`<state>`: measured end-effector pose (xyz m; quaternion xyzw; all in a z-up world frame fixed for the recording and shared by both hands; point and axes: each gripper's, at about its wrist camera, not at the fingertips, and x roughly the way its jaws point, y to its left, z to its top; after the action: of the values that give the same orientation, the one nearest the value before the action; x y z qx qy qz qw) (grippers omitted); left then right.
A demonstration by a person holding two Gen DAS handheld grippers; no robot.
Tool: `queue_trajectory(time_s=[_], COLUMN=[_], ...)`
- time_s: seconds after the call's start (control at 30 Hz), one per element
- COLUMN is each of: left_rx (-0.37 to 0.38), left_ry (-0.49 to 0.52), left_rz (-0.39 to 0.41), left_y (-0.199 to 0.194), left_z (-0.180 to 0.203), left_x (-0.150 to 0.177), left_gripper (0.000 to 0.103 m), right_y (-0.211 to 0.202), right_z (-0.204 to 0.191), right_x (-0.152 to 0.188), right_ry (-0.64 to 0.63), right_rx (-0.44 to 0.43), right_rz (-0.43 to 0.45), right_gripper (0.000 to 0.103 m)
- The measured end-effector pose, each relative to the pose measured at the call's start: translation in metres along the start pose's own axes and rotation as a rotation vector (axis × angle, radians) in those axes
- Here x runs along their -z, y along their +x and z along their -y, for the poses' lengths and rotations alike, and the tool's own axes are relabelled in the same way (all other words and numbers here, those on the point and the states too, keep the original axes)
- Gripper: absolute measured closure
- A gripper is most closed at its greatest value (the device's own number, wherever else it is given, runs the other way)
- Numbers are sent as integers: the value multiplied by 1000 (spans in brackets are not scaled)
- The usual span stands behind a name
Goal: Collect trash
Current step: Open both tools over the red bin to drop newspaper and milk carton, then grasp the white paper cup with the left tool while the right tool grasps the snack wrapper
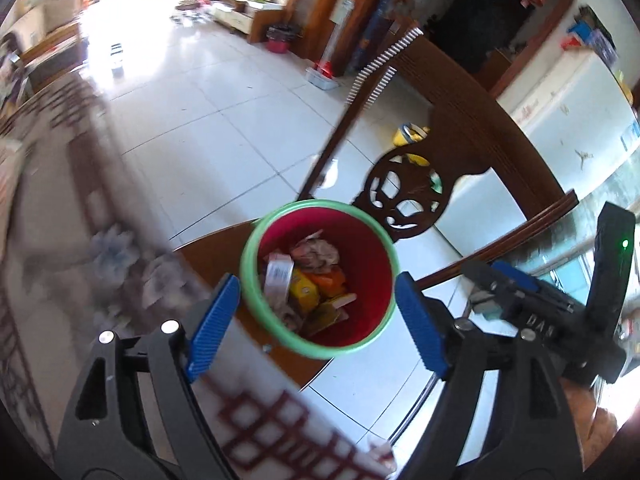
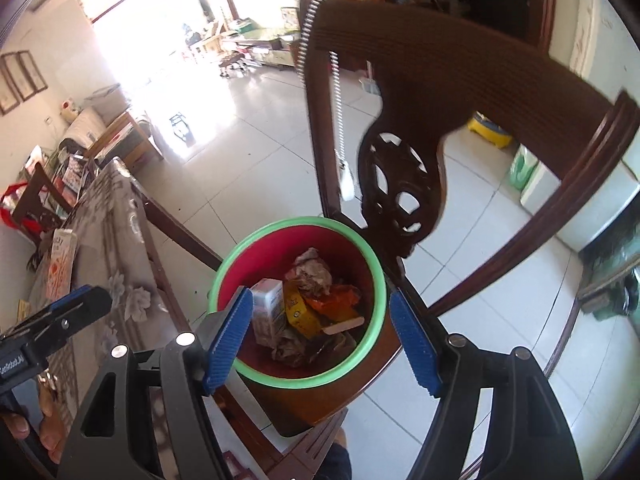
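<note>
Both claws hang right over the red bin (image 2: pixel 298 300), which sits on the seat of the wooden chair (image 2: pixel 440 92) just beside the table (image 2: pixel 108 240). Inside the bin: crumpled paper (image 2: pixel 310 270), a white carton (image 2: pixel 268 304), orange and yellow wrappers (image 2: pixel 316 308). So a good load looks collected already; whether more trash waits on the table I cannot tell. Left claw (image 1: pixel 316 320) stands released, nothing between its pads. Right claw (image 2: pixel 320 336) likewise spread wide, empty, touching nothing.

A home's living and dining room: white floor tiles (image 1: pixel 208 120), a carved wooden chair (image 2: pixel 400 184), a cloth-covered surface (image 2: pixel 108 240), and far-off low cabinets (image 1: pixel 240 16) near a bright window.
</note>
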<state>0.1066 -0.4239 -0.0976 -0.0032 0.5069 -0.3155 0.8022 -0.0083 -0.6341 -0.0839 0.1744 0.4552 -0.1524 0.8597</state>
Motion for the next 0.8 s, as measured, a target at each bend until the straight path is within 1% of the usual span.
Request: queue_trajectory(time_s=[0.1, 0.23, 0.47, 0.63, 0.8], left_rx=[-36, -113, -241, -327, -435], left_ry=[-66, -147, -332, -461, -572], left_rz=[35, 85, 147, 182, 215], left_y=[-31, -73, -137, -182, -230], left_z=[-25, -63, -136, -185, -234], left_x=[17, 42, 95, 141, 189], left_gripper=[26, 26, 25, 25, 25], right_y=[-7, -11, -10, -13, -14], right_z=[-24, -60, -135, -198, -253], right_x=[0, 7, 28, 52, 83], right_ry=[-56, -131, -269, -383, -479], right_rx=[-25, -78, -174, -242, -300], right_rz=[18, 18, -24, -51, -103], right_gripper=[30, 29, 29, 29, 29])
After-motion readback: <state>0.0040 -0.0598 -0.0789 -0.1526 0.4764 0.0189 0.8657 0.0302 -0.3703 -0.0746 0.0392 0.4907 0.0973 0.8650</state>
